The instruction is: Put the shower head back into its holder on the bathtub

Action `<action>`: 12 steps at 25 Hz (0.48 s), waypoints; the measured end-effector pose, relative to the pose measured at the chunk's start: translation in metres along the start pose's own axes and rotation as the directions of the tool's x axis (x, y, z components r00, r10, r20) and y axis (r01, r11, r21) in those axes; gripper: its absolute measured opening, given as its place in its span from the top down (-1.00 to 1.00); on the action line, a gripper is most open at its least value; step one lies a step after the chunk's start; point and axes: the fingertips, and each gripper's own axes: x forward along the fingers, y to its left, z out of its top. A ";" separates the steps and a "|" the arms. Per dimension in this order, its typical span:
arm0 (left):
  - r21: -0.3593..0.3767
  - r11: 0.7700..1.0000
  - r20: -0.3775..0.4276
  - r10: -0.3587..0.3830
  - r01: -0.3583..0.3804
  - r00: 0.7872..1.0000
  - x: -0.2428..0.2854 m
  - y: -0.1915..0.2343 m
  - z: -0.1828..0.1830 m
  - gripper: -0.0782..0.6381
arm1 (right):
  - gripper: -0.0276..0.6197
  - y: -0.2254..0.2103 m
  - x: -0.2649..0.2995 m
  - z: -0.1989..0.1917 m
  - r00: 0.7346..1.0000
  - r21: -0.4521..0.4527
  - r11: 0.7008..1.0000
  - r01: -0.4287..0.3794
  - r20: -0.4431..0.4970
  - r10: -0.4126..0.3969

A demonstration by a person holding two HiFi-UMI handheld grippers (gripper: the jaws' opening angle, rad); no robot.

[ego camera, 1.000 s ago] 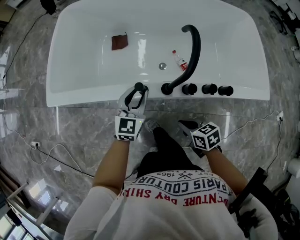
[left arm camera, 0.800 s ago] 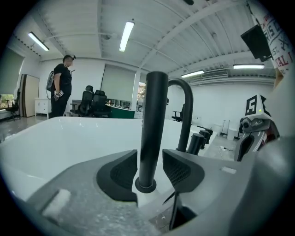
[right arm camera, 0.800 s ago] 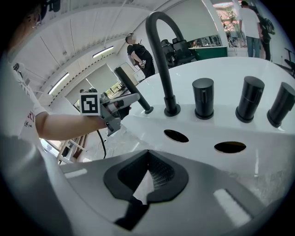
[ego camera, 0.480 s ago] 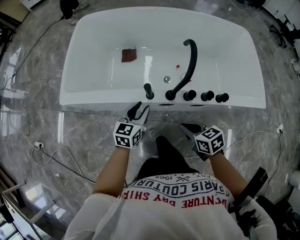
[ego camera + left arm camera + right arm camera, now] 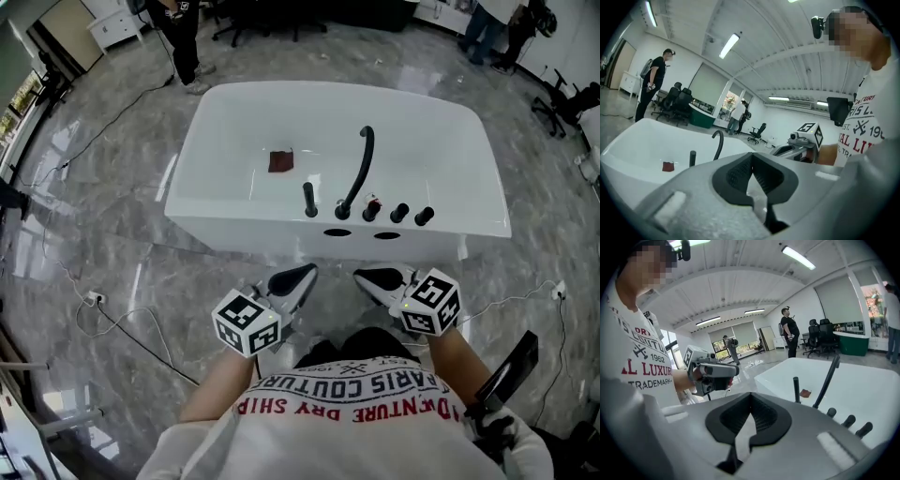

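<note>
Black shower head (image 5: 309, 199) stands upright in its holder on the bathtub (image 5: 234, 221) near rim, just left of the spout (image 5: 364, 159). It lies straight ahead of the left hand-held gripper (image 5: 302, 274), well apart; that and the right hand-held gripper (image 5: 366, 276) are both closed and empty.

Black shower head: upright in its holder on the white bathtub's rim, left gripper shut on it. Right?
Not the grip. The left gripper is shut but empty, as the left gripper view shows, and is apart from the white bathtub. The black shower head does stand upright in its holder on the rim.
</note>
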 end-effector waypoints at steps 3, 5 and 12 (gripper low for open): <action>0.020 1.000 0.044 0.004 -0.005 0.999 -0.025 -0.043 0.016 0.78 | 0.90 0.034 -0.017 0.013 0.999 -0.046 0.999 -0.023 0.037 0.025; 0.051 0.998 0.044 0.019 -0.021 0.999 -0.037 -0.072 0.012 0.78 | 0.90 0.061 -0.030 0.018 0.994 -0.057 0.996 -0.073 0.081 0.077; 0.041 0.999 0.060 0.031 -0.033 0.998 -0.069 -0.202 -0.045 0.78 | 0.90 0.148 -0.120 -0.042 0.985 -0.095 0.991 -0.097 0.130 0.109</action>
